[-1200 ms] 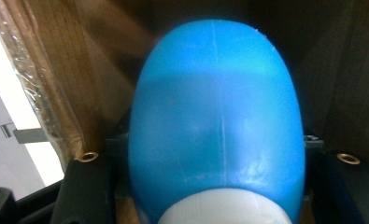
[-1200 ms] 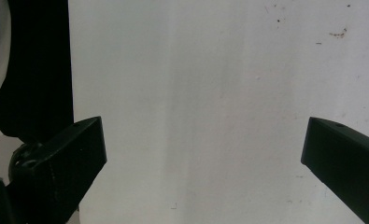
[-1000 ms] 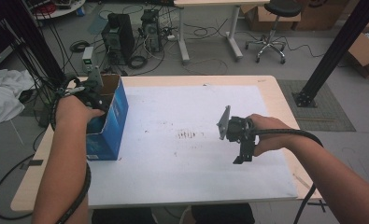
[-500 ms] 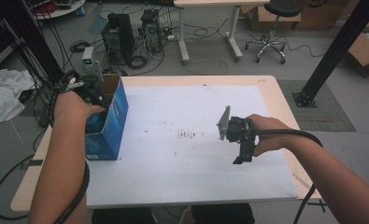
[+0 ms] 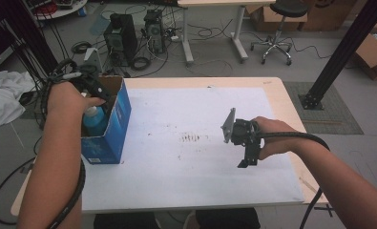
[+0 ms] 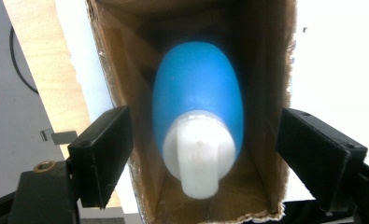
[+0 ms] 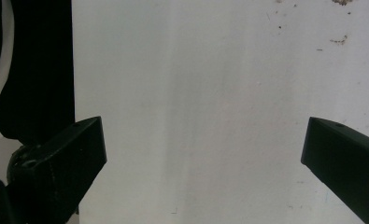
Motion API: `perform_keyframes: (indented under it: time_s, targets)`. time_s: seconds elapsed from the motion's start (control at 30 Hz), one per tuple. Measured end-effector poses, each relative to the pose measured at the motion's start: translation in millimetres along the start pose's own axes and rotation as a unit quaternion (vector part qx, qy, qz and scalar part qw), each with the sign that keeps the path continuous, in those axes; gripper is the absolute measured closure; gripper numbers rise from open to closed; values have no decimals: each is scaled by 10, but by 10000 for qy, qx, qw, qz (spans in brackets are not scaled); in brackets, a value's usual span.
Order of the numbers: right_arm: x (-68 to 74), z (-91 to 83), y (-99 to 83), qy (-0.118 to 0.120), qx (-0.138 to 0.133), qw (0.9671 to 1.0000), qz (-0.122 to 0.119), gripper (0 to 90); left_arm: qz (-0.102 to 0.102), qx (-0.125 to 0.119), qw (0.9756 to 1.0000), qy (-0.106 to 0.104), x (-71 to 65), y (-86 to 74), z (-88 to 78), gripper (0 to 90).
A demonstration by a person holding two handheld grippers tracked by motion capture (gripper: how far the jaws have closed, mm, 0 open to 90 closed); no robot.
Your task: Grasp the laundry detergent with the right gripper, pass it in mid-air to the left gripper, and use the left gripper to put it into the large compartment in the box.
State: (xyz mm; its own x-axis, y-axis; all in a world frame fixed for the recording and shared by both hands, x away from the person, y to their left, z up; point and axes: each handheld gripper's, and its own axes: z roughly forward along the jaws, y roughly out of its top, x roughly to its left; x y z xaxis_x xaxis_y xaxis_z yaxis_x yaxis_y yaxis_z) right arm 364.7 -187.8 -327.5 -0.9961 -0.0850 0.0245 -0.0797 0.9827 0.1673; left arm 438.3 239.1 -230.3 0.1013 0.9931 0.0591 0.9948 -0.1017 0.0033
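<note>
A blue cardboard box (image 5: 106, 138) stands open-topped at the table's left edge. Upright inside it is a blue bottle (image 5: 94, 118) with a white cap (image 6: 200, 161). My left gripper (image 5: 91, 88) hovers over the box's far end. In the left gripper view the left gripper (image 6: 205, 144) is open, its jaws standing outside the box walls (image 6: 126, 93) on either side of the bottle (image 6: 198, 93) without touching it. My right gripper (image 5: 247, 155) hangs over the right half of the white sheet. It points down and holds nothing, and the right gripper (image 7: 203, 154) is open.
The white sheet (image 5: 176, 181) covers most of the wooden table and has dark smudges (image 5: 193, 138) near its middle. Behind the table, computer towers (image 5: 121, 36), cables and an office chair (image 5: 277, 28) stand on the floor. A black post (image 5: 339, 57) rises at the right.
My left hand has drawn back a little over the box, and the bottle now shows inside it. The right gripper has stayed where it was.
</note>
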Motion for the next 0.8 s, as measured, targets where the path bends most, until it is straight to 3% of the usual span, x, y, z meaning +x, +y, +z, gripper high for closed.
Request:
perform_keyframes:
  time_s: [0.47,0.8]
  targets:
    - [12,-9,-12,-26,-44,10000,7,0,19,-41,10000,3,-10,-58,-191,138]
    - [23,-27,-18,-40,-62,10000,-1,0,162,-82,9998,88,-85,-94,-332,97]
